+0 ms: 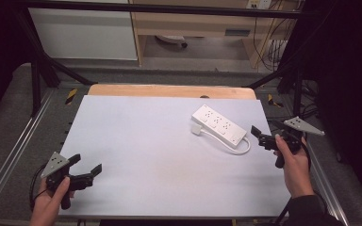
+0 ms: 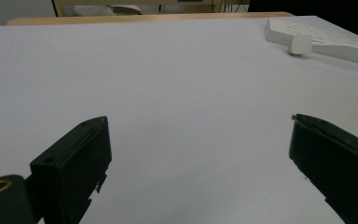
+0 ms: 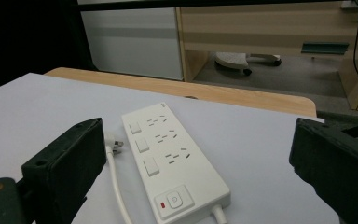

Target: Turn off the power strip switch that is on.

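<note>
A white power strip (image 1: 219, 124) lies at an angle on the right half of the white table surface (image 1: 146, 155). Its plug (image 1: 197, 130) rests at its left, and the cord (image 1: 239, 149) loops round its near end. My right gripper (image 1: 265, 128) is held open just right of the strip, at the table's right edge. In the right gripper view the strip (image 3: 172, 158), with three switches and a red-lit button, lies between and beyond the wide-open jaws (image 3: 198, 123). My left gripper (image 1: 86, 163) hovers open and holding nothing at the near left corner. From there the strip (image 2: 326, 39) is far off to the right.
A wooden table edge (image 1: 169, 90) shows beyond the white sheet. Black frame posts (image 1: 35, 70) stand at both far corners, and metal rails (image 1: 9, 155) run along the sides. A wooden cabinet (image 1: 193, 28) and hanging cables (image 1: 273, 42) are behind the table.
</note>
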{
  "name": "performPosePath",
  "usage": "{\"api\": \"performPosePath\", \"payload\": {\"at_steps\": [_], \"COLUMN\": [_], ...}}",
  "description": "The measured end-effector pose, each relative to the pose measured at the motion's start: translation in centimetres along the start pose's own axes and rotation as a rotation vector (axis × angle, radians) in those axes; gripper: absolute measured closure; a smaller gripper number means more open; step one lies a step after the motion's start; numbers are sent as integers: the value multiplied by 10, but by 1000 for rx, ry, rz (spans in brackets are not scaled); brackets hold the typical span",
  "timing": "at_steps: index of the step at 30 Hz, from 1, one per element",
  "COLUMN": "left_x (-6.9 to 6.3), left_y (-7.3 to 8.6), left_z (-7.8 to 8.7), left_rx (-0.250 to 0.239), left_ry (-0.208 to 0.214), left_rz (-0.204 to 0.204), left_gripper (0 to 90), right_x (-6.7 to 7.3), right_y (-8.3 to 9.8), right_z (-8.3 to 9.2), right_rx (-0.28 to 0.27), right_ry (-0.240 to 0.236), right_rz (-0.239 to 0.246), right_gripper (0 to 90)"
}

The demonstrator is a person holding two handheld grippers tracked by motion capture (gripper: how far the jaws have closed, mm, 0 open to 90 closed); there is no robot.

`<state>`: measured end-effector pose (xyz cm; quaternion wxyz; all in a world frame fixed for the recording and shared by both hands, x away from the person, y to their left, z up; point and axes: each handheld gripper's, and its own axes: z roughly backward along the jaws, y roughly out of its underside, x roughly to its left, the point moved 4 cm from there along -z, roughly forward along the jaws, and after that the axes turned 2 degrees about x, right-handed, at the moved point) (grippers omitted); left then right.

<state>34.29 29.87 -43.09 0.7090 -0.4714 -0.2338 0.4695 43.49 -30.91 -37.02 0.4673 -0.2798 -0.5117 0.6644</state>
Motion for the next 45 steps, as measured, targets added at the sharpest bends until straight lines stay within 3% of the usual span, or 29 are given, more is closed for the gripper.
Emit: {"api": "performPosePath", "payload": {"at_steps": [14,26,38,42,45], "left_x": [0,-1,-1,-1,-1], "left_y": [0,0,0,0,0], "left_z": [0,0,0,0,0], "left_rx": [1,0,-1,-1,-1], "left_ry": [1,4,2,3,2], "left_rz": [-1,-5,-5,-7,-9], "left_gripper": [54,53,53,53,53], "right_x": [-6,2,15,23,28], "right_y": [28,49,79,93,102], "right_z": [14,17,10,2,-5], "right_rx": [-11,-8,66,122,204], "right_ry": [31,35,7,-9,-8], "right_rz": [5,27,46,66,78], "right_gripper": [36,36,32,29,28]}}
